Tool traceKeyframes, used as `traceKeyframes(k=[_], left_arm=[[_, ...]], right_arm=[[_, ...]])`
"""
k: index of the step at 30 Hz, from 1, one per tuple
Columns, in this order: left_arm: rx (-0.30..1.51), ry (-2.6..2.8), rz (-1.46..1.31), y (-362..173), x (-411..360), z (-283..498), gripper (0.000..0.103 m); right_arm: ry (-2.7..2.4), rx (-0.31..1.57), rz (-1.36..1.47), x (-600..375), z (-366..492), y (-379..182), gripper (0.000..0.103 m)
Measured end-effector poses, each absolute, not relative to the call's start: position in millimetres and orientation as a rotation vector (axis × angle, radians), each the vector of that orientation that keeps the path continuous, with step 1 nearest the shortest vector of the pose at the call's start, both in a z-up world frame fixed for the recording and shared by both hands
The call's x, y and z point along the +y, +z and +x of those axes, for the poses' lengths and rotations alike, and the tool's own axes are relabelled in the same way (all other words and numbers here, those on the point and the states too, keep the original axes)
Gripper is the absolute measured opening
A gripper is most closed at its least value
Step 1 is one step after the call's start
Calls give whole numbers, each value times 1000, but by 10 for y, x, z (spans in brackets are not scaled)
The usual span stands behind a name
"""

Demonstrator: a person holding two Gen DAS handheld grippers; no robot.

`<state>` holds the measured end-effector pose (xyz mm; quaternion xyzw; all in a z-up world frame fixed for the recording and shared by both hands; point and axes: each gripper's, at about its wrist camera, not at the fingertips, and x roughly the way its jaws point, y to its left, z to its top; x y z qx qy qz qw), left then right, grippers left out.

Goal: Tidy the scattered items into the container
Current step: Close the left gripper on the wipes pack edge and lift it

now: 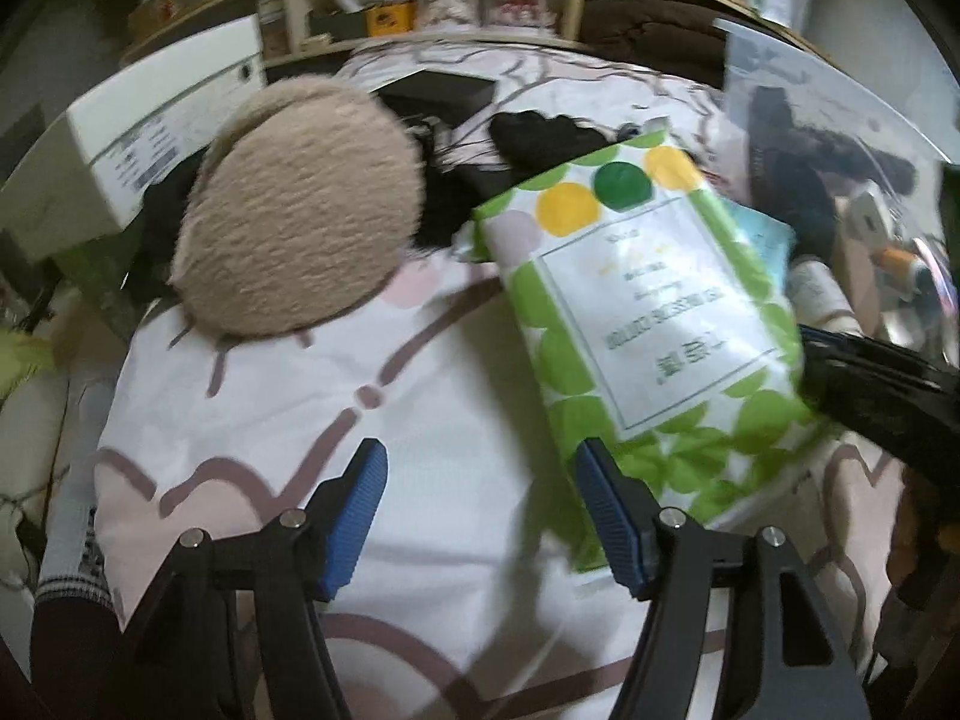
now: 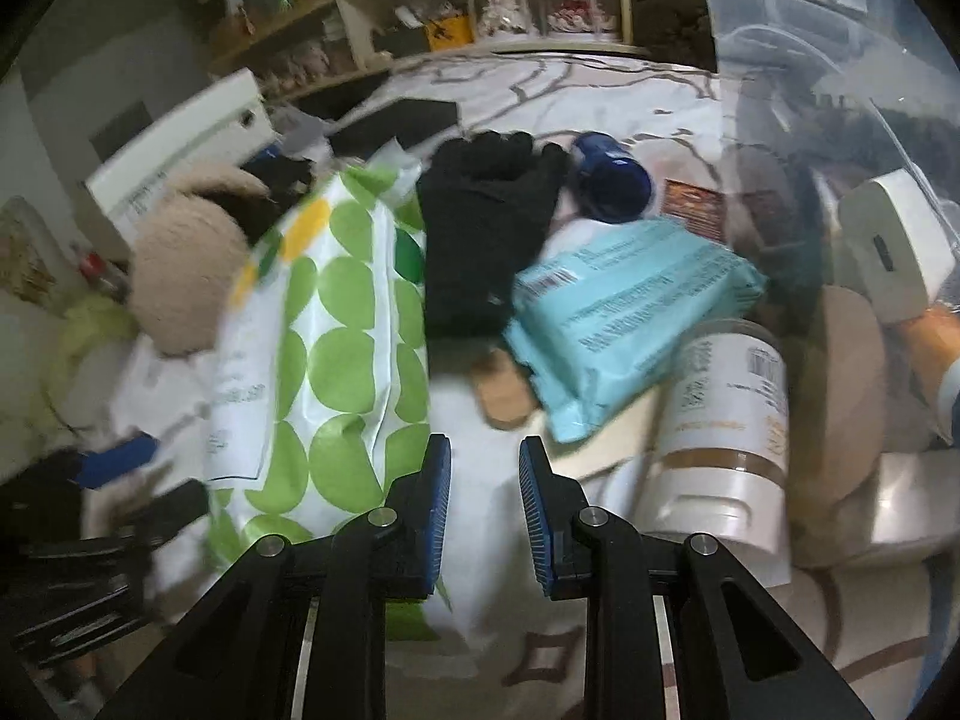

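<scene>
My left gripper [image 1: 483, 510] stands open over the patterned bed sheet [image 1: 384, 432], with nothing between its blue pads. A green-dotted packet [image 1: 648, 312] lies flat just past its right finger. A beige plush earmuff [image 1: 300, 210] sits further off to the left and a black glove [image 1: 540, 132] beyond. My right gripper [image 2: 486, 510] is shut to a narrow gap and holds nothing. Ahead of it lie the green-dotted packet [image 2: 336, 360], the black glove [image 2: 480, 228], a light-blue wipes pack [image 2: 624, 324] and a white bottle [image 2: 726, 420]. The clear plastic container [image 2: 840, 90] stands at the right.
A white box [image 1: 168, 138] lies at the back left. A dark blue jar [image 2: 612, 180] lies behind the glove. A wooden shelf [image 2: 480, 6] with jars runs along the back. Several items show through the container wall [image 1: 840, 120].
</scene>
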<state>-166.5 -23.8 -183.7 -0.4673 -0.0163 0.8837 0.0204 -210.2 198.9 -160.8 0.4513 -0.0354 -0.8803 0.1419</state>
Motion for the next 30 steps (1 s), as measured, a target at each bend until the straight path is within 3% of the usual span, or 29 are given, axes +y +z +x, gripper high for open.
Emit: traceKeyframes(k=[5, 8, 16, 25, 30], left_arm=[[-210, 2764, -1386, -1677, -469, -1613, 67], [-305, 2763, -1302, -1551, -547, -1558, 77], [-432, 2730, -1297, -1448, -633, -1532, 80], [-532, 2691, -1284, -1371, -847, -1319, 84], [-430, 2700, -1203, -1238, -808, -1112, 84]], right_arm=[[-2459, -165, 1264, 1859, -2022, -1564, 26], [-2413, -195, 1240, 1778, -1989, -1538, 26], [-2289, -329, 1214, 1645, -1934, -1558, 26], [-2169, -510, 1212, 1542, -1963, -1529, 26], [-2139, -561, 1214, 1479, -1987, -1502, 26]])
